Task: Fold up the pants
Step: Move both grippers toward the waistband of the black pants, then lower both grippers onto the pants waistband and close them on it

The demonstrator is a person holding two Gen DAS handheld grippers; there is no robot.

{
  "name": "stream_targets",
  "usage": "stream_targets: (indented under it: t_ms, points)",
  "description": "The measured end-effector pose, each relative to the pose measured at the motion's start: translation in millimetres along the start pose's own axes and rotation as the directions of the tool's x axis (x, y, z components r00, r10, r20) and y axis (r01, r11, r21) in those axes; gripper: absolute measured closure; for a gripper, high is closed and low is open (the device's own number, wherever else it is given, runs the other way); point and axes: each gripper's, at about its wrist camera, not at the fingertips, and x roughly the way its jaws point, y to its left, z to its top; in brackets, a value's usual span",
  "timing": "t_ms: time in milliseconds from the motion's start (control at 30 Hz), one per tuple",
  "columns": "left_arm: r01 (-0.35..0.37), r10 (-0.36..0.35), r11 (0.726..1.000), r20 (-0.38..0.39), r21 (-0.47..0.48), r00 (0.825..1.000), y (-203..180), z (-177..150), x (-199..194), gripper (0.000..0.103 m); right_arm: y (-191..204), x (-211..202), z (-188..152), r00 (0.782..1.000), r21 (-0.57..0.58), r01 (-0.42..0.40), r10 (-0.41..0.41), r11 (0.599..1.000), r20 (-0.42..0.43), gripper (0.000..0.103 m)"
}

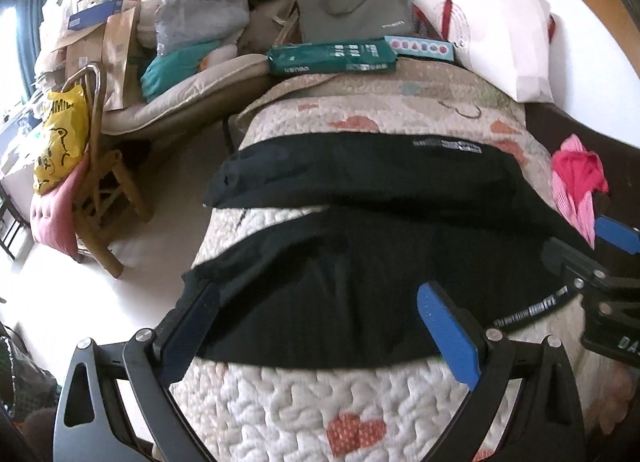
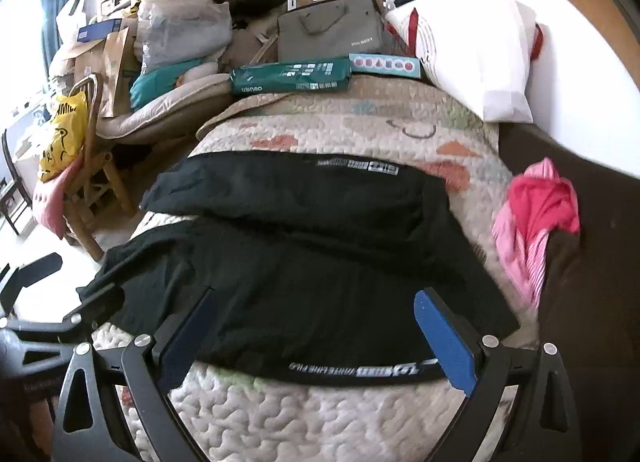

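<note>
Black pants (image 1: 352, 270) lie spread flat across a quilted bedspread (image 1: 320, 402), legs pointing left with a gap between them; they also show in the right wrist view (image 2: 304, 262). White lettering runs along a side seam (image 2: 360, 371). My left gripper (image 1: 320, 326) is open and empty, hovering over the near leg's left part. My right gripper (image 2: 316, 338) is open and empty above the near edge, toward the waist end; it also shows at the right of the left wrist view (image 1: 600, 254). Part of the left gripper shows at the left of the right wrist view (image 2: 48, 302).
A green pack (image 1: 332, 58), a grey laptop bag (image 1: 356, 10) and a white pillow (image 1: 504, 38) sit at the bed's far end. Pink clothing (image 1: 576, 186) lies on the right. A cluttered wooden chair (image 1: 96, 198) with a yellow bag (image 1: 60, 142) stands left on the floor.
</note>
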Motion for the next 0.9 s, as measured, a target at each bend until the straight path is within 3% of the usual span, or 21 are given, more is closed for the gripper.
stream_targets:
  t_ms: [667, 900]
  points:
    - [-0.032, 0.032, 0.999, -0.005, 0.01, 0.999, 29, 56, 64, 0.003, -13, 56, 73, 0.998, -0.072, 0.009, -0.013, 0.997, -0.058, 0.003]
    - [-0.06, 0.06, 0.998, -0.004, 0.003, 0.998, 38, 60, 83, 0.003, -15, 82, 86, 0.997, -0.077, 0.011, -0.017, 0.997, -0.07, 0.003]
